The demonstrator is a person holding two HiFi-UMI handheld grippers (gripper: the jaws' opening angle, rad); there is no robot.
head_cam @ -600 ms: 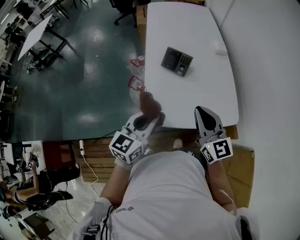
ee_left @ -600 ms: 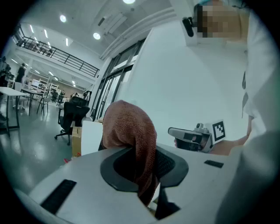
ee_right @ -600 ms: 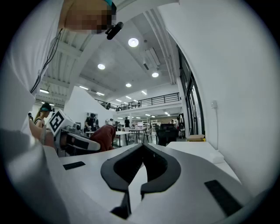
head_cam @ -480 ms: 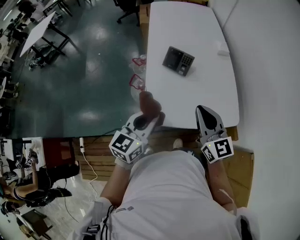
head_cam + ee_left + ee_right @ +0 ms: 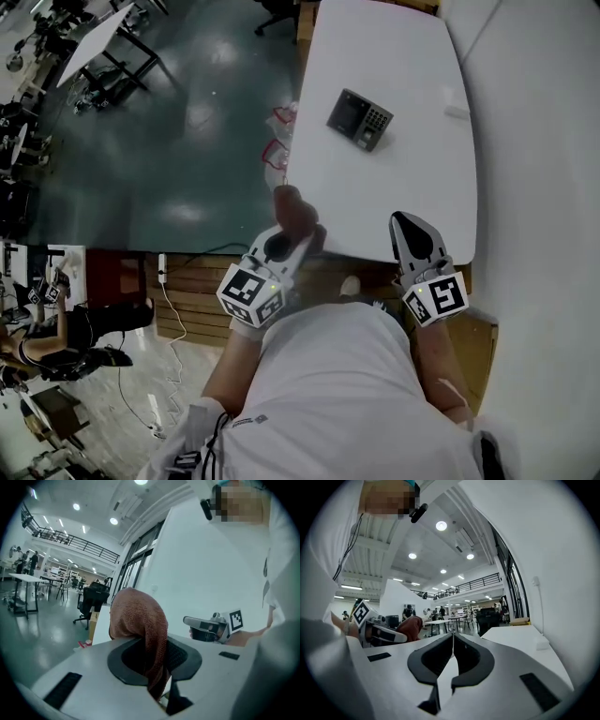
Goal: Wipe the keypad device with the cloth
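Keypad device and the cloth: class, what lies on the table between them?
Nothing: the head view shows only bare white table between the cloth, clamped in the left hand-held gripper, and the keypad device.

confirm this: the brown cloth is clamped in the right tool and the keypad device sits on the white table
Not quite. The left gripper view shows the brown cloth clamped in the left tool; the right tool is shut on nothing. The keypad device does sit on the white table.

Tiny keypad device (image 5: 358, 119) keys (unreadable)
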